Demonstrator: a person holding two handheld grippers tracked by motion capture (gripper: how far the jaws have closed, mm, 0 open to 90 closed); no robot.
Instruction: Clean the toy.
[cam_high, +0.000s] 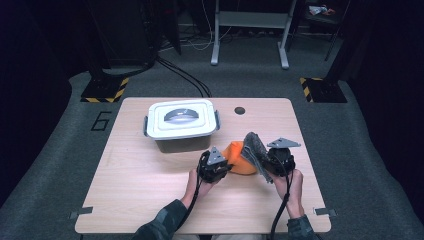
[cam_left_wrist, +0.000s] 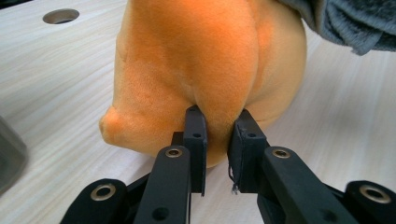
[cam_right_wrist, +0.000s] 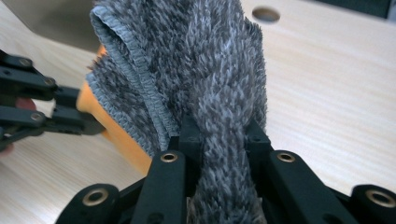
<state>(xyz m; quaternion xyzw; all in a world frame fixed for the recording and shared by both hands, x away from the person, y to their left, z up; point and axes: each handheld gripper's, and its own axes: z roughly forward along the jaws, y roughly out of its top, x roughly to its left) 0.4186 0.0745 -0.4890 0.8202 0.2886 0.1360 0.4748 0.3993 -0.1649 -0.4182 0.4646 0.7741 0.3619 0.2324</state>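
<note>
Jaws pinch orange cloth (cam_left_wrist: 205, 70) and grey cloth (cam_right_wrist: 205, 70); floor reads "6" (cam_high: 102, 120).

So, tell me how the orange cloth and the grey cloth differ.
The orange cloth is smooth and short-piled; the grey cloth is shaggy, with a stitched hem. The orange one sits bunched on the table; the grey one is held up, draped over it. Both are soft, each pinched by a gripper: left gripper, right gripper.

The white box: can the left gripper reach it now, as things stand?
Probably not at once: the left gripper is shut on the orange cloth. The table between it and the white box looks bare.
</note>
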